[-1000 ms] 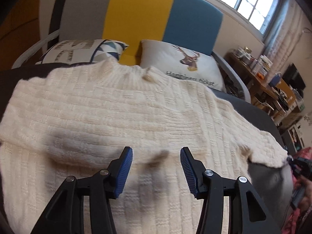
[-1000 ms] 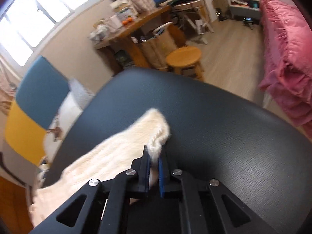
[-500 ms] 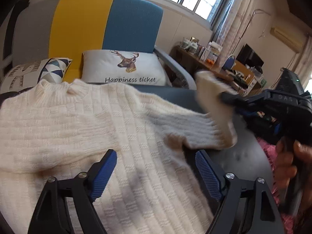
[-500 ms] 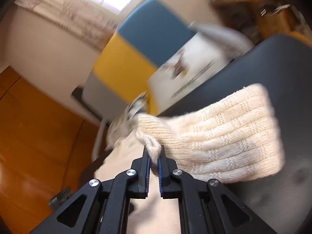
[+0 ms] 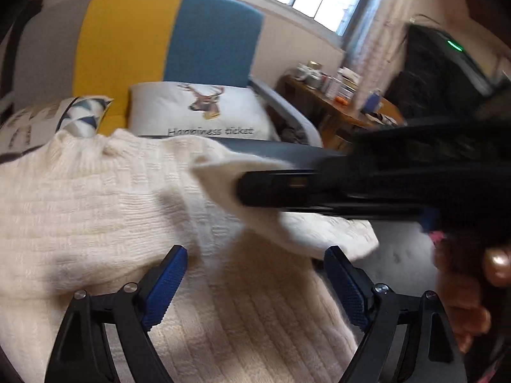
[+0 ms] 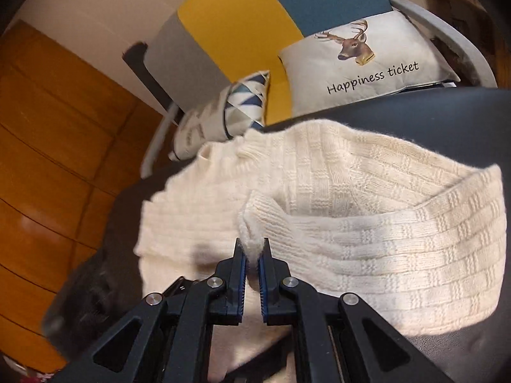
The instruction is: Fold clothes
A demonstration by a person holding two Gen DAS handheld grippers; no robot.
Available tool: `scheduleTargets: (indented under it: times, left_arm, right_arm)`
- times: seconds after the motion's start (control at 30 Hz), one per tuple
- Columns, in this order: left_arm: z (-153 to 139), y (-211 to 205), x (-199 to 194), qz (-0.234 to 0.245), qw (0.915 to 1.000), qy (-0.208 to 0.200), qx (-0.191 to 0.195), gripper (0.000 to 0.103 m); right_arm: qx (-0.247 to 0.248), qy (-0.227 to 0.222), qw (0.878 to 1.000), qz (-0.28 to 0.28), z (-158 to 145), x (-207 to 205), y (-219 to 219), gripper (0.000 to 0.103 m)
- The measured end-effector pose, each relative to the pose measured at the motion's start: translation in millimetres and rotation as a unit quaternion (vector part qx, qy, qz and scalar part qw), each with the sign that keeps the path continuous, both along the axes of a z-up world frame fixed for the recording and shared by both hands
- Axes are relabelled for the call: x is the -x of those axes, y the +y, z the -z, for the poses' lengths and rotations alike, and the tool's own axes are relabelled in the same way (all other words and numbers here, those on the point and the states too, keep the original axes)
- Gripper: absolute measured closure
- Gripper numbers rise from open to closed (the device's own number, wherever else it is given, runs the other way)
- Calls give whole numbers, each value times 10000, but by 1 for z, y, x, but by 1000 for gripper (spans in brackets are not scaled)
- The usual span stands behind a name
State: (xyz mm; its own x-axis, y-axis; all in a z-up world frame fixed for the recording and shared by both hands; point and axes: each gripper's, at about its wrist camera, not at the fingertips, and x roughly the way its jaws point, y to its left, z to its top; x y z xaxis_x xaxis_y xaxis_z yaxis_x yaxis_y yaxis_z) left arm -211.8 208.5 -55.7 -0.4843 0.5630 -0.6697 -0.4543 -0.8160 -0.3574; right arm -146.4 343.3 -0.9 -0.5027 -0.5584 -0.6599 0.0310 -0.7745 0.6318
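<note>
A cream knitted sweater lies spread on a dark table, collar toward the sofa. My right gripper is shut on the cuff of the sweater's sleeve, which arcs back over the sweater's body. In the left wrist view that right gripper reaches in from the right, blurred, with the cuff at its tip and a hand on its handle. My left gripper hovers open over the sweater's lower body with nothing between its blue pads.
Behind the table stands a grey, yellow and blue sofa with a deer cushion and a patterned cushion. A cluttered wooden desk sits under the window at the right. Orange wooden panelling fills the left side.
My right gripper has carried the sleeve cuff leftward from the table's right side over the sweater's body. My left gripper has opened wider and turned a little to the right.
</note>
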Motion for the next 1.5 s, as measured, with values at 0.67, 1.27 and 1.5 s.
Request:
scheduleTargets:
  times: [0.67,1.27,1.5]
  left_arm:
    - [24,-22,24,-392,9930,-971,-538,87]
    - [-52,-33,36,-432,9918,-485,-1100,88]
    - [-85,-56,54,-689,9909,-142,-1148,88]
  right_arm:
    - [-352,728,9929,871,-1,-43,19,80]
    - [147,4,9825,1857,90,-49,39,99]
    - [172,138,9709,2385,91,-24,48,99]
